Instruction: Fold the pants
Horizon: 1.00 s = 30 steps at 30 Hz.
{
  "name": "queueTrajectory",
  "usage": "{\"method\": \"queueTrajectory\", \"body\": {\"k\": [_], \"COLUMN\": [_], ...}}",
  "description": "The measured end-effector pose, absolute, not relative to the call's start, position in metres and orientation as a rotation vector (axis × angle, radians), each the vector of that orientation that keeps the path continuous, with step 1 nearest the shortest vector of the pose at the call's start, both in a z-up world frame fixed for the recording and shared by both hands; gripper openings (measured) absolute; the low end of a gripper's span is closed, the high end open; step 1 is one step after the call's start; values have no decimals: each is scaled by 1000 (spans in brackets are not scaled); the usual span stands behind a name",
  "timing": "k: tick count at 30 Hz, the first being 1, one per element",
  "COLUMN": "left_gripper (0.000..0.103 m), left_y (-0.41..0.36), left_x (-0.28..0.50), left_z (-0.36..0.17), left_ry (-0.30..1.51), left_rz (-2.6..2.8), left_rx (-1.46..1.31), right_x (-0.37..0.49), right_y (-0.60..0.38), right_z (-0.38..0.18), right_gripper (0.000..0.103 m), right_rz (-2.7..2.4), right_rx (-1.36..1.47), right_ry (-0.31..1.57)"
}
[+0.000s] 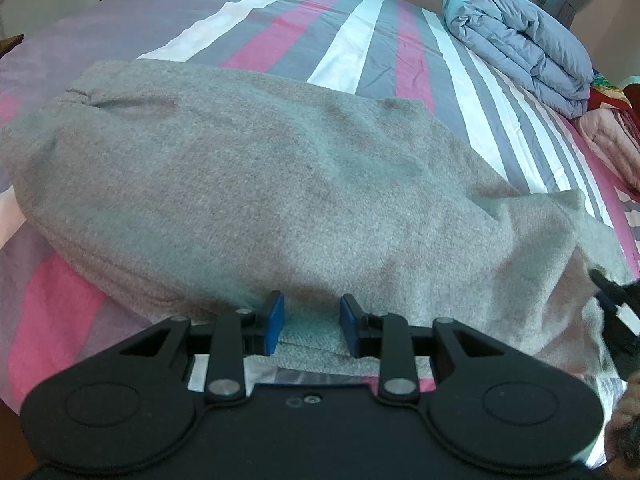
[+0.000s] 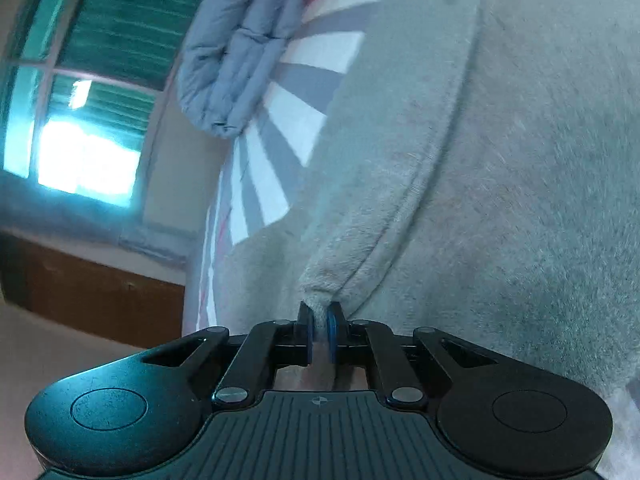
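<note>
Grey fleece pants (image 1: 256, 200) lie in a folded heap across the striped bed. In the left wrist view my left gripper (image 1: 312, 326) sits at the pants' near edge. Its blue pads (image 1: 275, 322) hold a thick folded band of the grey cloth between them. In the right wrist view my right gripper (image 2: 319, 336) is shut on a pinched ridge of the pants (image 2: 500, 200), beside a seam that runs up and away. That view is rolled, so the bed stands on its side. A dark part of the right gripper (image 1: 618, 300) shows at the pants' right end.
The bed sheet (image 1: 360, 40) has pink, white and grey stripes. A rolled blue-grey quilt (image 1: 520, 44) lies at the far right corner, with pink bedding (image 1: 612, 140) beside it. A window with green shutters (image 2: 88, 80) and a wooden bed frame (image 2: 100, 296) are off the bed's side.
</note>
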<state>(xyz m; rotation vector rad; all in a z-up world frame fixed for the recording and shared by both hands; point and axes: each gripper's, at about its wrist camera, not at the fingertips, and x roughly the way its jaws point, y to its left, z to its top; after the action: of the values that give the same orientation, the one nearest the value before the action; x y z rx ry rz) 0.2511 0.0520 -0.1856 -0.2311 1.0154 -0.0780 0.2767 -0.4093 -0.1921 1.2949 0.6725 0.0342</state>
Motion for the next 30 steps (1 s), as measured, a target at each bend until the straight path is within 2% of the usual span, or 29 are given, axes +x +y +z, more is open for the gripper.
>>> {"method": "queueTrajectory", "body": {"k": [5,8,11,14,17,18,19,20,21,25,30], "left_gripper": [22,22,22,22,22,22,22,22,22,23,23], "left_y": [51,49,46,45,45,45,45,45,45,42,43], "left_x": [251,250,249,249,249,249,249,249,249,249,247], "left_z": [-185,-184,-184,-183,-183,-183,-183,-182,-182,-182,-182], "left_ry": [1016,1011,1007,1010,1011,1011,1010,1011,1011,1011,1005], "left_rz": [-83,-85,-81,-75,-73,-72,-71,-69,-68,-67,-68], "left_rx": [-218,-197,-179,-177,-179,-183,-183,-183,-183,-166,-175], "right_x": [238,212,191,199,214,217,218,218,215,211,241], "right_y": [-410,-416,-410,-403,-393,-391,-387,-383,-381,-368,-357], "right_z": [-133,-116,-125,-157,-152,-146,-138,-129,-123,-119,-156], "right_gripper": [6,6,6,6,7,12,36,90,101,103,103], "right_rz": [79,90,63,7,7,15,14,3,-14,22,-22], "right_rx": [1051,1004,918,914,810,766,700,613,550,359,212], "right_ry": [582,597,680,802,813,812,807,804,799,870,1060]}}
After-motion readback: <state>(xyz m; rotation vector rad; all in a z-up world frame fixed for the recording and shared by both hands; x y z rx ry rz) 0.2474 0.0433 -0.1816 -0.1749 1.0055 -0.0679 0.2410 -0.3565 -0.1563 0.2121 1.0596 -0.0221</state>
